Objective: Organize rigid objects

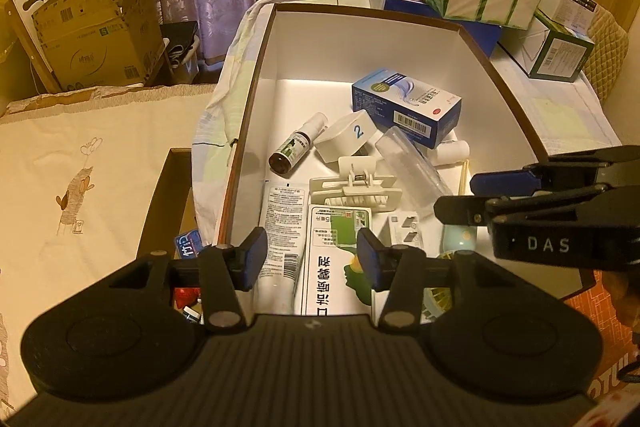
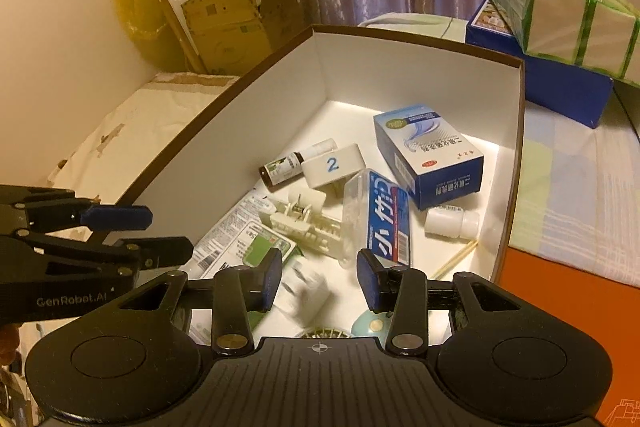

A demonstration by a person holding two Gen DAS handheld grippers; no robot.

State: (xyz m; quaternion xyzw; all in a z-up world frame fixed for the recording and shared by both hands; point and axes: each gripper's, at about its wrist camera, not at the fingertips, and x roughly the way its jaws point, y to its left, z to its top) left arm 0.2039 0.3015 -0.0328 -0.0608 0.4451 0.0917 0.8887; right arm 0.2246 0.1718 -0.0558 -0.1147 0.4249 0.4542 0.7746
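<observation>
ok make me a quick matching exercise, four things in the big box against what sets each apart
Things:
1. medicine box
2. small bottle
3. white case
4. hair claw clip

Traits:
A. cream, toothed
B. dark glass, white cap
C. blue and white, barcode
D. blue number 2

Pairs: 1-C, 2-B, 3-D, 4-A

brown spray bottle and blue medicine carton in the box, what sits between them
In the right wrist view, a white block marked 2 lies between the small brown spray bottle and the blue-and-white medicine carton; the left wrist view agrees.
</observation>
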